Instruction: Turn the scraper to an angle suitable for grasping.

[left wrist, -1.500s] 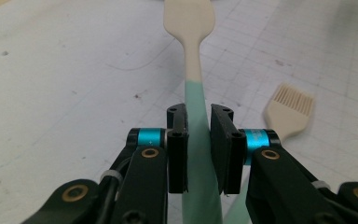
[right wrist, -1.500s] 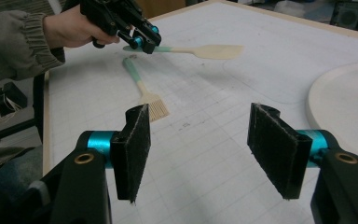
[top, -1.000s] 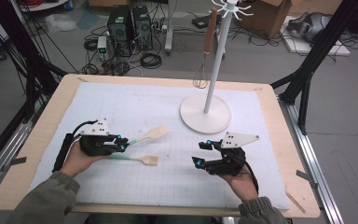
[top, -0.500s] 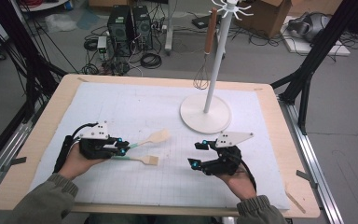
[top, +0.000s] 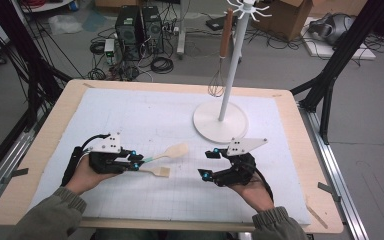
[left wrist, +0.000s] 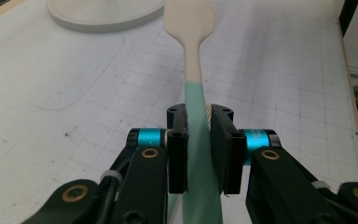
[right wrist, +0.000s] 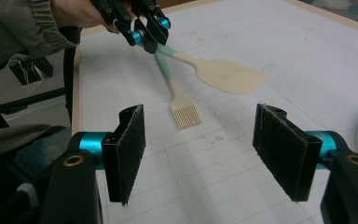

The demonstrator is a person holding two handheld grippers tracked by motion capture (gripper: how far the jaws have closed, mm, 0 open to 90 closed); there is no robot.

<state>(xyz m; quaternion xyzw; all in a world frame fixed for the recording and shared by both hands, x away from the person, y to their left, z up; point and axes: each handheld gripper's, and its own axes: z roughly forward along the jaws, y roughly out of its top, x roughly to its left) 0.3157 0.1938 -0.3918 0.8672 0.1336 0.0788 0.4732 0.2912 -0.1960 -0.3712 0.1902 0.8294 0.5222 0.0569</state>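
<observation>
My left claw (left wrist: pixel 199 140) is clamped on the green handle of a spatula (left wrist: pixel 189 28), pads pressed to either side of it; the pale blade sticks out straight ahead of the jaws, lifted a little off the mat (top: pixel 145 112). Just under that handle, and crossing it, lies a brush (right wrist: pixel 182 108) (same green handle, flat comb-like head), resting on the mat right in front of the claw.

My right claw (right wrist: pixel 200 154) has nothing in it. Its jaws have just been opening and now stand wide, nothing between the pads but bare mat. The brush head lies a short way ahead of it, between the two jaws as I look along them, and the spatula blade sits just beyond.

Farther off, past both claws, stands a white stand (top: pixel 220 121) on a round base, with a whisk (top: pixel 218 80) hanging beside its pole.
</observation>
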